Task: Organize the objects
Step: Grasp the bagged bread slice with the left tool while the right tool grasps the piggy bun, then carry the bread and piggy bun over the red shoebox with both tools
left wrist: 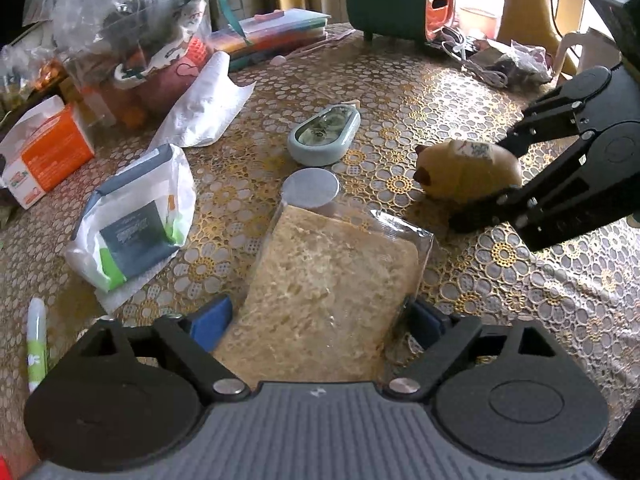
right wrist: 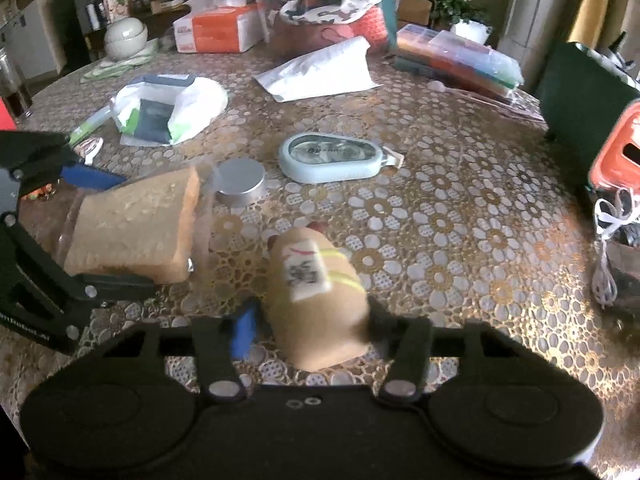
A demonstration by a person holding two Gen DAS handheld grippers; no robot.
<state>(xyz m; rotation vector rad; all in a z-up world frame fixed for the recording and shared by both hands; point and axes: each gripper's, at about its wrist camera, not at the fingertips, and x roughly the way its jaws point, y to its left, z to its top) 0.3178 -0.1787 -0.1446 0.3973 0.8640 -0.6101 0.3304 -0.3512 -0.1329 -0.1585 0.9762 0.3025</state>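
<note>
Gold-and-grey lace-pattern cloth (left wrist: 460, 92) covers the whole table, glossy under window light.

Left gripper (left wrist: 320, 320) straddles the bagged bread slice (left wrist: 332, 276), blue pads wide on both flanks of the clear wrapper. Pads sit right at the bag; actual pressing can't be confirmed. The slice stands tilted, its near edge between the pads.

Right gripper (right wrist: 312, 328) has its jaws drawn in against the tan plush toy (right wrist: 316, 280), blue pad touching one side, dark finger on the other, so it's gripped. The toy rests on the cloth just right of the bread.

Beyond the left gripper's tips: silver round tin (left wrist: 311, 192) touching the bag's far end, then the pale-blue oval case (left wrist: 324, 136). Left of the left gripper: white pouch with dark label (left wrist: 132, 232), green-white pen (left wrist: 36, 344) near the table edge. Far left: orange tissue box (left wrist: 48, 152). Far ahead: stacked colourful plastic cases (left wrist: 276, 32) and a green-orange box (left wrist: 400, 0).

Open cloth lies right of and ahead of the right gripper, up to the cables (right wrist: 608, 240) at the right rim. Between the two grippers the gap is narrow.

Writing: the toy's white tag shows dark characters, blurred, unreadable. Pouch label and oval case print are too small to read.
</note>
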